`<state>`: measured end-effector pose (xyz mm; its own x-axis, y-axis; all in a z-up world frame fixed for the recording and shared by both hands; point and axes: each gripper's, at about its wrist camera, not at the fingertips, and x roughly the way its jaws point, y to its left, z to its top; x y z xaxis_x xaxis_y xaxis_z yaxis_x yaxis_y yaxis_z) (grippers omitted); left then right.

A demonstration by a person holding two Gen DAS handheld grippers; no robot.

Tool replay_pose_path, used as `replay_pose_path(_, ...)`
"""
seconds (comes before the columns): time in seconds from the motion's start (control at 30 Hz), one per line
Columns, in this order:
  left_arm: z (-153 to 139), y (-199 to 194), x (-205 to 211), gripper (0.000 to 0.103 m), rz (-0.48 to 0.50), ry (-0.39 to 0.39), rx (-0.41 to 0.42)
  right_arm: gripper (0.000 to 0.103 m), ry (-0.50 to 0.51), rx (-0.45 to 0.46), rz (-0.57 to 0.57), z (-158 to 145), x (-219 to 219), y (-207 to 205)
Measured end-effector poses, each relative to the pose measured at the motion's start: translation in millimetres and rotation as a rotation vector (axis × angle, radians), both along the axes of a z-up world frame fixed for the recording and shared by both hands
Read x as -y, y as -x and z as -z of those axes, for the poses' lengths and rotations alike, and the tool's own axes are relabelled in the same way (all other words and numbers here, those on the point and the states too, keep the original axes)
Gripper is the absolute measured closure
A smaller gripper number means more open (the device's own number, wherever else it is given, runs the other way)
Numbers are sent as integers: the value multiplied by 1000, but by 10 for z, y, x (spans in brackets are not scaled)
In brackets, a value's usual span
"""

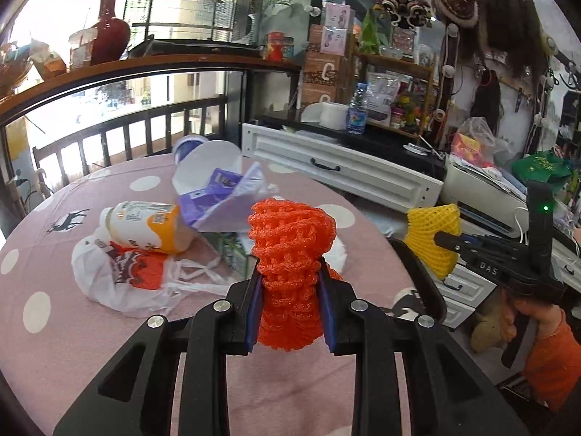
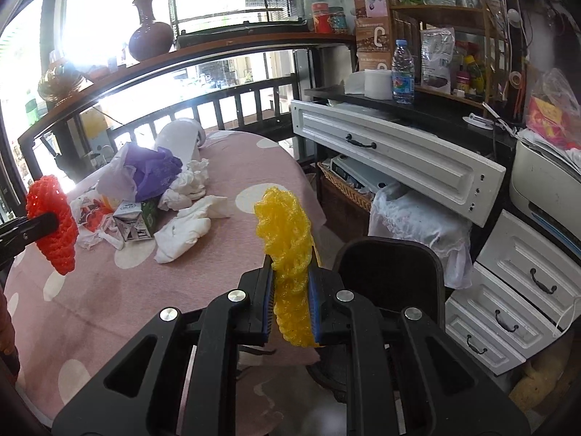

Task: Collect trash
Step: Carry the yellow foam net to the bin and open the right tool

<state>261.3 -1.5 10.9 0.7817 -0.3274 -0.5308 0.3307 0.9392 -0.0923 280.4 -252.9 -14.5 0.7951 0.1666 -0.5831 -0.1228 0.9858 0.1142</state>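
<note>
My left gripper [image 1: 290, 276] is shut on an orange foam fruit net [image 1: 290, 239] and holds it above the pink spotted table [image 1: 54, 327]. My right gripper [image 2: 290, 269] is shut on a yellow foam fruit net [image 2: 287, 232], held past the table's right edge. Each net also shows in the other view: the yellow one [image 1: 434, 239] and the orange one [image 2: 52, 218]. On the table lie a plastic bottle [image 1: 145, 225], a white plastic bag [image 1: 120, 279], purple packaging [image 1: 218, 200], a small carton [image 2: 136, 223] and crumpled white tissues [image 2: 189, 225].
A black chair [image 2: 392, 269] stands by the table's right edge. A white drawer cabinet [image 2: 399, 160] and lower drawers [image 2: 515, 290] stand at the right. A dark railing [image 1: 127, 134] runs behind the table. A wicker basket [image 2: 345, 189] sits under the cabinet.
</note>
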Motion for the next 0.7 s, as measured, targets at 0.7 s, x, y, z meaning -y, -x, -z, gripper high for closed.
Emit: replay_pose_path(0.7,73,39,1220,76,244,45,-43,87,15,-443,172,1749,849,-824)
